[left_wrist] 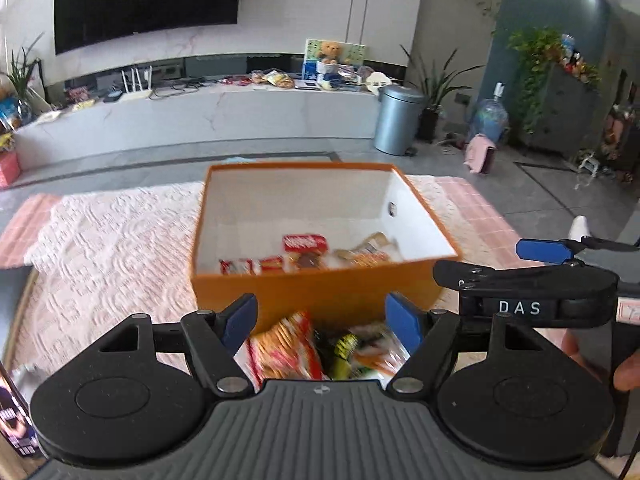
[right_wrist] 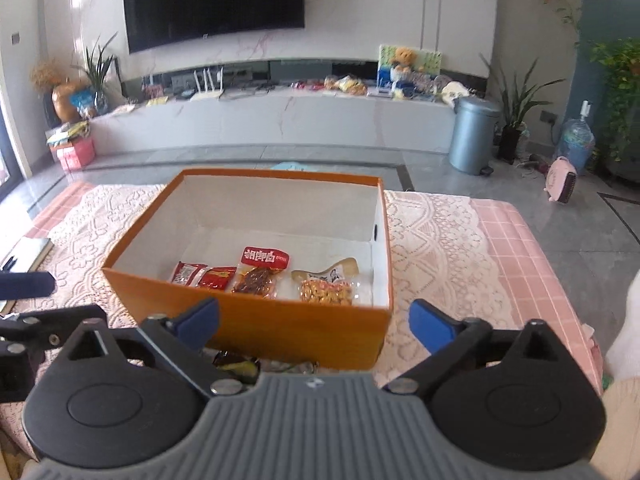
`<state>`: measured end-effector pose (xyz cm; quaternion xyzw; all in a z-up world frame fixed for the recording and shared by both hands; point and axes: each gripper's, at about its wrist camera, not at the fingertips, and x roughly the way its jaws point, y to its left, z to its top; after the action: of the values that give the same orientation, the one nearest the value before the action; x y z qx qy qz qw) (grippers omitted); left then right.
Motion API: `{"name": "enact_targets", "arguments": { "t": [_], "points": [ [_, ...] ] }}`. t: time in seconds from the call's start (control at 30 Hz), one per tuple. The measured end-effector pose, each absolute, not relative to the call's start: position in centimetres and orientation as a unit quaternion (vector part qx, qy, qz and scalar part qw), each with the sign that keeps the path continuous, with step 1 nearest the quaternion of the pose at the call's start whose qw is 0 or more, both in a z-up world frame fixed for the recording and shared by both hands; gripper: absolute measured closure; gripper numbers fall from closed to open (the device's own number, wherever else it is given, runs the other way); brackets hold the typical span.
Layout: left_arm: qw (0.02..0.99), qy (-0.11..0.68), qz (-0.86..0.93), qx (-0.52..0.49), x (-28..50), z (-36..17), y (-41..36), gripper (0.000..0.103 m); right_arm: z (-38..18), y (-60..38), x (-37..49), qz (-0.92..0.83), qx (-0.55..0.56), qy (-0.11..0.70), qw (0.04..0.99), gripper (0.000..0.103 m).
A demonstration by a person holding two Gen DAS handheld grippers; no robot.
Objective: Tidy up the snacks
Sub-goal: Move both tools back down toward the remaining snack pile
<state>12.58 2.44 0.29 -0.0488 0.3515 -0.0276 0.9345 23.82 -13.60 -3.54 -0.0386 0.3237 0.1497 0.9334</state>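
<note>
In the orange box (right_wrist: pixel 256 326), left to right, lie two red sachets (right_wrist: pixel 202 275), a red-topped meat packet (right_wrist: pixel 260 270) and a peanut packet (right_wrist: pixel 328 288). More snacks (left_wrist: pixel 320 350) wait loose just near of it. The left gripper (left_wrist: pixel 320 318) hovers spread above these, holding nothing; the right gripper (right_wrist: pixel 314 322) is level, parted, empty.

Each gripper, left gripper (left_wrist: pixel 322 318) and right gripper (right_wrist: pixel 314 326), has a ribbed grey body, two round black discs, black linkage arms with silver pivot screws, and blue finger pads (left_wrist: pixel 404 322). A black block at right of the left view reads "DAS". Bare skin (left_wrist: pixel 628 372) shows at its right edge.
</note>
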Motion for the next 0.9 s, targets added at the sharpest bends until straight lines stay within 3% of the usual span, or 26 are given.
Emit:
{"name": "enact_targets", "arguments": {
  "t": [0.4,0.67,0.9],
  "points": [
    [0.931,0.35,-0.061,-0.083,7.9,-3.1,2.4,0.023,-6.1,-15.3,15.2,0.144,-0.054,0.274,0.949,0.004],
    [0.922,0.371,-0.065,-0.089,7.5,-5.3,2.2,0.042,-9.2,-14.6,13.0,0.154,-0.116,0.246,0.95,0.004],
    [0.931,0.356,-0.04,-0.074,7.5,-6.6,1.5,0.043,-10.7,-14.3,13.5,0.175,-0.113,0.268,0.941,0.004]
  ]
}}
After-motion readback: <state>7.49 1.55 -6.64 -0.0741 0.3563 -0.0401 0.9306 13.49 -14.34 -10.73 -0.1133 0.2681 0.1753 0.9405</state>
